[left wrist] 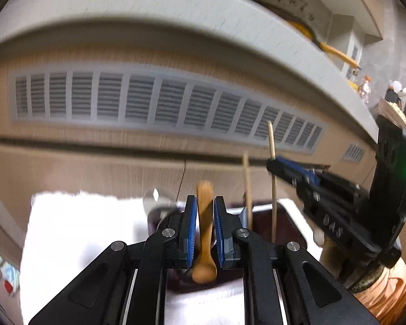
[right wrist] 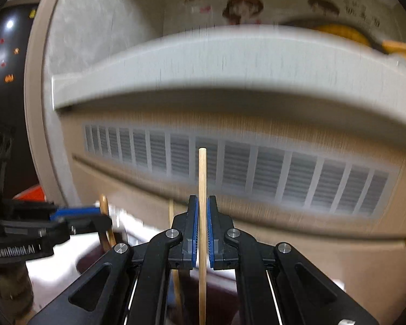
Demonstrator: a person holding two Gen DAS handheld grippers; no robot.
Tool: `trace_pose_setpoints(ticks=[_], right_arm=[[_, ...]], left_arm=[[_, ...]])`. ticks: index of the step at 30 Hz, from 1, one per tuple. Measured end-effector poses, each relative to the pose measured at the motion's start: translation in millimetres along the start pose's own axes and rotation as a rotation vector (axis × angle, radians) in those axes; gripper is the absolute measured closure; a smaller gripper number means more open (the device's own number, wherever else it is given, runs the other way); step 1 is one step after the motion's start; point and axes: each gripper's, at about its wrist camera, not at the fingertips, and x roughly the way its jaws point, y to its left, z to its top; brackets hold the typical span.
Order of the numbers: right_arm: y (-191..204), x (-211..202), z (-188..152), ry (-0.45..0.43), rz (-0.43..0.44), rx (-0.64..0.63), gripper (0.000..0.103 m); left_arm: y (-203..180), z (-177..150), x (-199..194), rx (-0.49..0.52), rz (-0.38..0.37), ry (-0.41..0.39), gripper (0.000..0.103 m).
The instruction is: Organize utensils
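My left gripper (left wrist: 205, 203) is shut on a brown wooden spoon (left wrist: 204, 227), held upright with its bowl end down over a dark maroon container (left wrist: 287, 224). My right gripper (right wrist: 202, 203) is shut on a pale wooden chopstick (right wrist: 202, 189), also upright. In the left wrist view the right gripper (left wrist: 273, 163) holds that chopstick (left wrist: 271, 146) to the right, over the container. A second chopstick (left wrist: 247, 187) stands in the container. A metal spoon (left wrist: 154, 197) shows left of my left fingers. In the right wrist view the left gripper (right wrist: 102, 216) holds the wooden spoon (right wrist: 105, 216).
The container rests on a white towel (left wrist: 75, 233). Behind stands a beige cabinet with a long grey vent grille (left wrist: 159, 100) under a white ledge (left wrist: 176, 8). The view is blurred by motion.
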Motion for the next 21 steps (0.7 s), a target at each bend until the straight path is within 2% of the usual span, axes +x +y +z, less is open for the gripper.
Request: trace_pose_setpoints(ticks=[2, 3, 4, 5, 6, 8, 9, 13, 16, 18, 21], right_arm=[[-1, 5, -18, 0.087, 0.023, 0.019, 0.091], [-2, 6, -24, 0.116, 0.029, 0.028, 0.08], [-3, 5, -31, 0.145, 0.028, 0.04, 0.075], [-4, 1, -36, 0.159, 0.021, 0.055, 0.065], [-6, -4, -41, 0.166, 0.01, 0.076, 0.056], [-9, -20, -51, 0.164, -0.007, 0.118, 0.047], [-8, -31, -56, 0.16, -0.017, 0.135, 0.042], [-2, -65, -71, 0.163, -0.052, 0.155, 0.036], [5, -95, -78, 0.162, -0.077, 0.161, 0.031], [11, -117, -82, 0.155, -0.098, 0.165, 0.021], [20, -149, -88, 0.136, -0.135, 0.167, 0.012]], left_arm=[[1, -8, 2, 0.003, 0.022, 0.016, 0.078], [1, -13, 1, 0.003, 0.041, 0.013, 0.062], [3, -18, -1, 0.003, 0.049, 0.006, 0.049], [4, -21, -3, 0.007, 0.064, 0.0, 0.043], [1, -27, -9, 0.018, 0.088, -0.013, 0.04], [-3, -34, -17, 0.043, 0.123, -0.031, 0.036], [-7, -40, -24, 0.052, 0.135, -0.04, 0.03], [-17, -54, -52, 0.048, 0.15, -0.07, 0.016], [-27, -70, -78, 0.065, 0.201, -0.111, 0.012], [-36, -80, -96, 0.088, 0.231, -0.137, 0.009], [-51, -103, -127, 0.116, 0.263, -0.175, 0.0]])
